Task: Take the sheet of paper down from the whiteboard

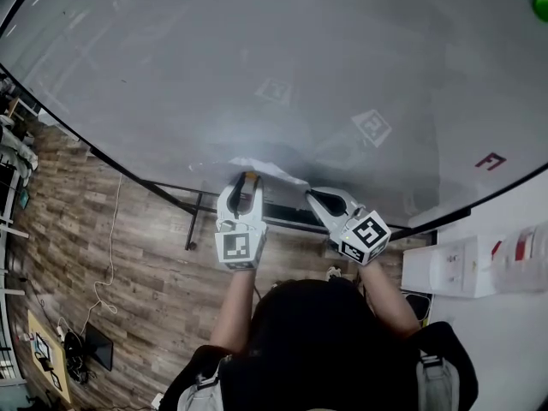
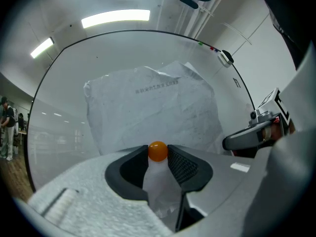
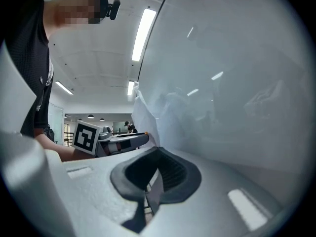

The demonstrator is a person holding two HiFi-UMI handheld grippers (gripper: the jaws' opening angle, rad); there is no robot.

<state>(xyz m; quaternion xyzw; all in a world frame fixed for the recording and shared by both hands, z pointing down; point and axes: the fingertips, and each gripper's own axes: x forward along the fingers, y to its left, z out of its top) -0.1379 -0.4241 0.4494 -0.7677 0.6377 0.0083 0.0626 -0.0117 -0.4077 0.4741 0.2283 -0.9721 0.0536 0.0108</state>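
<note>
A crumpled white sheet of paper (image 2: 153, 107) hangs on the whiteboard (image 1: 257, 58). In the head view the sheet of paper (image 1: 261, 168) sits near the board's lower edge. My left gripper (image 2: 158, 154) is shut on an orange ball magnet (image 2: 158, 151) at the sheet's lower edge, with paper showing between the jaws below it. From above, the left gripper (image 1: 247, 184) points at the sheet. My right gripper (image 3: 157, 156) is shut on the side edge of the paper (image 3: 145, 117), close to the board. The right gripper (image 1: 318, 199) is just right of the left one.
A green magnet (image 1: 541, 7) and a red mark (image 1: 490, 161) sit on the board's right side. The board's dark stand (image 1: 197, 217) rests on the wood floor. A white cabinet (image 1: 462, 264) stands at the right. Cables lie on the floor at left (image 1: 107, 272).
</note>
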